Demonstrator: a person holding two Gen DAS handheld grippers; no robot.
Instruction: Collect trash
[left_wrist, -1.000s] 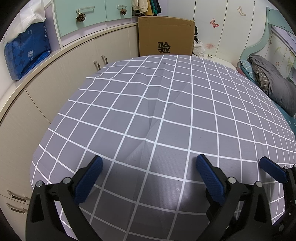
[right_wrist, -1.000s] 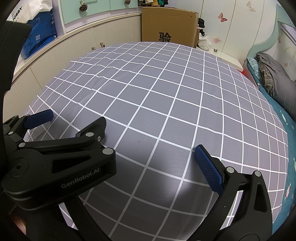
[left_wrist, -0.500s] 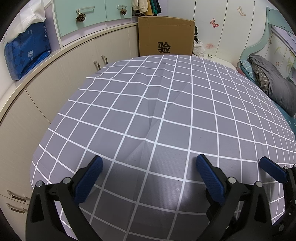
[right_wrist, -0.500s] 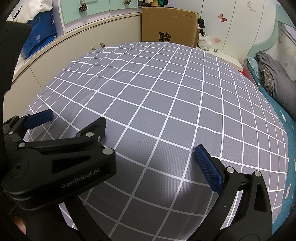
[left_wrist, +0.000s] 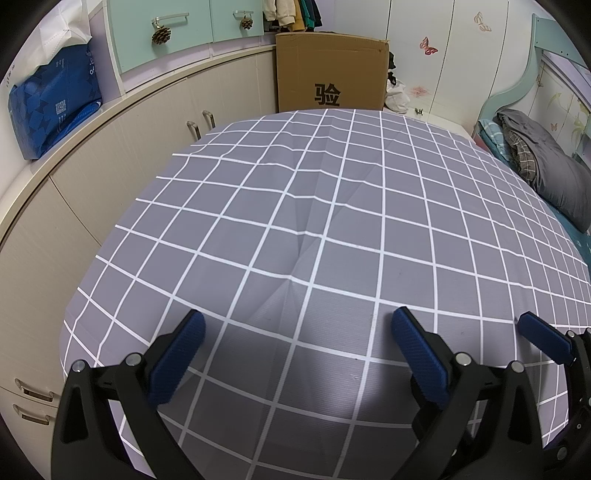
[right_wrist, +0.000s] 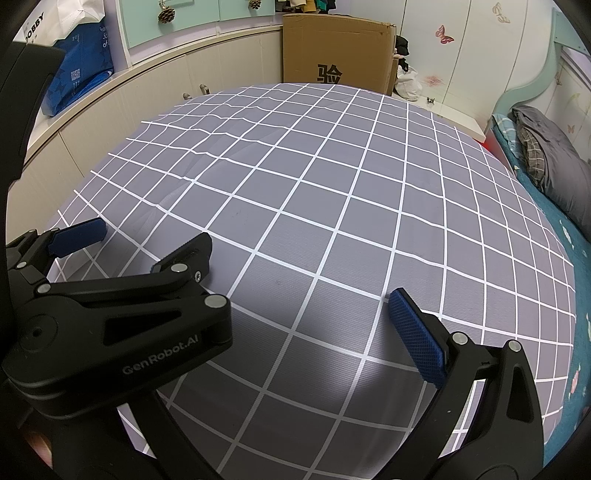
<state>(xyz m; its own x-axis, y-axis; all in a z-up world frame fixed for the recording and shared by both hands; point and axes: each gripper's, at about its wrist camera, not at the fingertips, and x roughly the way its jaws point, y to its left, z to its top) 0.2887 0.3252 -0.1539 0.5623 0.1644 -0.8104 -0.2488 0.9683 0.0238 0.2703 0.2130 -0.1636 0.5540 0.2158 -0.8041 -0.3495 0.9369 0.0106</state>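
Observation:
No trash shows in either view. My left gripper (left_wrist: 295, 350) is open and empty, its blue pads wide apart just above a table covered with a grey cloth with a white grid (left_wrist: 332, 221). My right gripper (right_wrist: 295, 325) is open and empty too, over the same cloth (right_wrist: 332, 184). In the right wrist view the left gripper (right_wrist: 140, 247) lies across the left side and hides my right gripper's left finger. In the left wrist view one blue pad of the right gripper (left_wrist: 543, 336) shows at the right edge.
A brown cardboard box (left_wrist: 330, 72) stands behind the table. Beige cabinets (left_wrist: 110, 155) run along the left, with a blue bag (left_wrist: 51, 103) on top. A bed with grey bedding (left_wrist: 546, 166) lies to the right.

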